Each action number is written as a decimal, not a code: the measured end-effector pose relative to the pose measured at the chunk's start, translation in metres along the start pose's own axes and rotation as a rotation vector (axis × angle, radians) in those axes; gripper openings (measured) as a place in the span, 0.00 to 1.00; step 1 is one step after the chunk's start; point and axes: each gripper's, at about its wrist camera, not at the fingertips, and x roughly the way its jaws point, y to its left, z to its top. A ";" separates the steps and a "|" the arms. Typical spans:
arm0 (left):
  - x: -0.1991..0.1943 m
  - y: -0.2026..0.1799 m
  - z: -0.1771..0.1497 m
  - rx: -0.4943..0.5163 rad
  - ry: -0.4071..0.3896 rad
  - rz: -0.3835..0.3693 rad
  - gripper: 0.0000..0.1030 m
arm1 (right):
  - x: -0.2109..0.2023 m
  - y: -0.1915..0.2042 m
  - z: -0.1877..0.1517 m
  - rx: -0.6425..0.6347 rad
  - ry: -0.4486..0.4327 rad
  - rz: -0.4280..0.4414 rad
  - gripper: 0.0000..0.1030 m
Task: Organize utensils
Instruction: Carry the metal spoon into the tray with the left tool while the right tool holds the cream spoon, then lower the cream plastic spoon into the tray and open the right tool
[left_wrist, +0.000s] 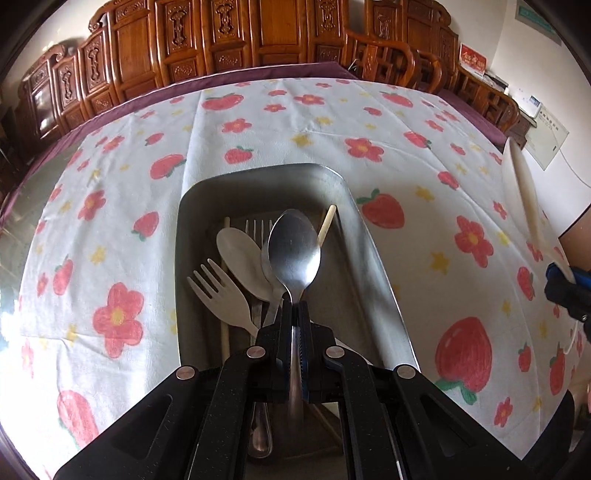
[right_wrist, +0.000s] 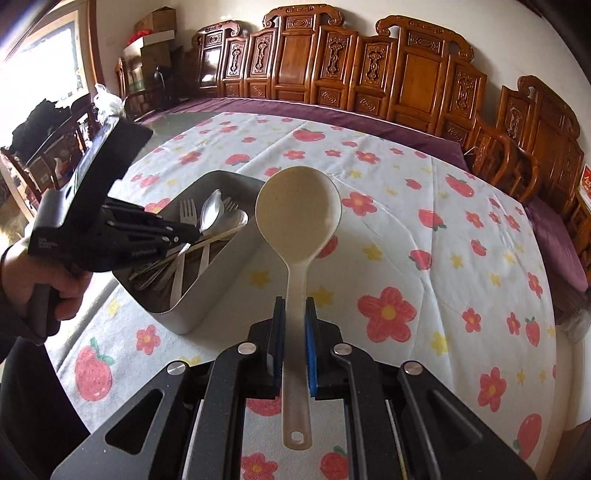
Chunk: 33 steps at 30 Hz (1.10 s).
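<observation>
The left gripper (left_wrist: 294, 306) has its fingers closed tight on a metal spoon (left_wrist: 294, 251), held above the metal tray (left_wrist: 373, 258) holding forks and spoons. Right of the tray, the right gripper (right_wrist: 294, 310) clamps the handle of a cream ladle (right_wrist: 297, 210) above the floral-clothed surface (right_wrist: 424, 258).

steel spoon (left_wrist: 294, 251) over tray (left_wrist: 373, 258); ladle (right_wrist: 297, 221) aloft.

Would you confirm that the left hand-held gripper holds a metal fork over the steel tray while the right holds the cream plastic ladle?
Not quite: the left hand-held gripper holds a shiny metal spoon, as the left wrist view shows. The rest stands.
</observation>
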 end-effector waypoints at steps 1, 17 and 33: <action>-0.001 0.000 0.000 -0.002 -0.001 -0.001 0.04 | 0.000 0.000 0.000 0.001 -0.002 0.001 0.11; -0.090 0.047 -0.018 -0.050 -0.143 -0.006 0.62 | 0.014 0.053 0.037 0.000 -0.019 0.067 0.11; -0.133 0.100 -0.032 -0.109 -0.238 0.041 0.84 | 0.081 0.096 0.072 0.097 0.055 0.121 0.11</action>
